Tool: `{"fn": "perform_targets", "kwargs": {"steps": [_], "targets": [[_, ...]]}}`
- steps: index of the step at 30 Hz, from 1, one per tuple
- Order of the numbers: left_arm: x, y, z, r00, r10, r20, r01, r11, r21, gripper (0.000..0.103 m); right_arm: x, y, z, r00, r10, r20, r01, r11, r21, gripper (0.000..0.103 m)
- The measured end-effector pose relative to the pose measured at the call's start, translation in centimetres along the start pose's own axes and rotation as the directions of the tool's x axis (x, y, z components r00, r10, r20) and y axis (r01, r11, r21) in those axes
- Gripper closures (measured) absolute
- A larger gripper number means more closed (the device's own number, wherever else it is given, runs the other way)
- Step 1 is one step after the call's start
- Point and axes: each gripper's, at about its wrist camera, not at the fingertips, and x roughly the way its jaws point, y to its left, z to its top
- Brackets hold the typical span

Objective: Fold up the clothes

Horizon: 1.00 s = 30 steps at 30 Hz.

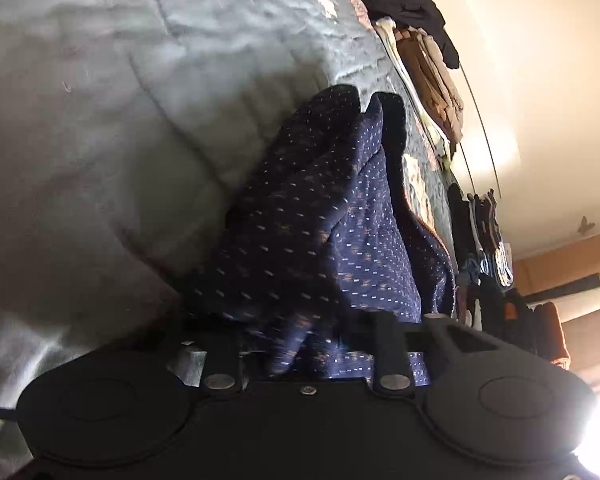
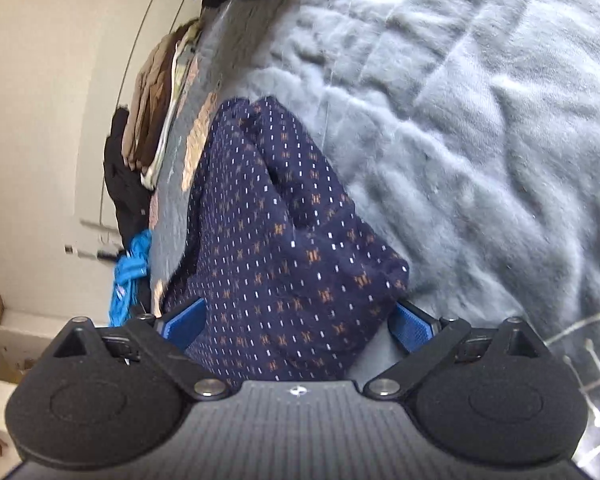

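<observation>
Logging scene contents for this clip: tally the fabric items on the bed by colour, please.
Navy patterned garment: 1
Bright blue cloth: 1
Black garment: 1
Brown/tan folded stack: 1
Total: 4; a further dark pile is too jumbled to count.

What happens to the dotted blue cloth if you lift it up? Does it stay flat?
Probably not. The blue cloth already bunches into soft folds on the blanket, so it would likely droop and hang. It looks thin, so probably light. The right gripper has its blue pads wide apart around it.
</observation>
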Motion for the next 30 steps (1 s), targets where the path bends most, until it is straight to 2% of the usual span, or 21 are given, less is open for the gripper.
{"fn": "perform_targets", "kwargs": {"steps": [2, 4, 9, 14, 17, 22, 30], "targets": [[-0.4, 0.0, -0.3, 1.0, -0.009, 0.01, 0.009, 1.0, 0.018, 0.088, 0.2, 0.0, 0.0, 1.0, 0.015, 0.017, -0.015, 1.0, 0.008, 0.019], [-1.0, -0.1, -0.7, 1.0, -0.017, 0.02, 0.017, 1.0, 0.026, 0.089, 0.2, -0.2, -0.2, 0.999, 0.023, 0.027, -0.023, 0.999, 0.025, 0.082], [-2.5, -0.4, -1.1, 0.998, -0.042, 0.044, 0.04, 0.998, 0.045, 0.092, 0.2, -0.4, -0.8, 0.998, 0.044, 0.053, -0.047, 0.997, 0.061, 0.086], [-4.5, -0.5, -1.5, 0.998, -0.049, 0.043, 0.046, 0.997, 0.056, 0.095, -1.5, 0.9, -1.9, 0.993, 0.072, 0.09, -0.076, 0.996, 0.046, 0.089], [-6.3, -0.2, -1.8, 0.997, -0.055, 0.044, 0.053, 0.997, 0.05, 0.095, -2.7, 0.8, -2.9, 0.993, 0.061, 0.101, -0.067, 0.996, 0.061, 0.09], [-9.2, 0.3, -2.5, 0.997, -0.058, 0.043, 0.056, 0.998, 0.039, 0.095, -5.2, 0.4, -4.7, 0.992, 0.06, 0.113, -0.071, 0.993, 0.091, 0.09], [-15.5, 1.2, -5.4, 1.0, -0.028, 0.0, 0.028, 0.999, 0.046, 0.096, -11.2, 0.7, -8.6, 0.996, 0.038, 0.079, -0.044, 0.996, 0.08, 0.09]]}}
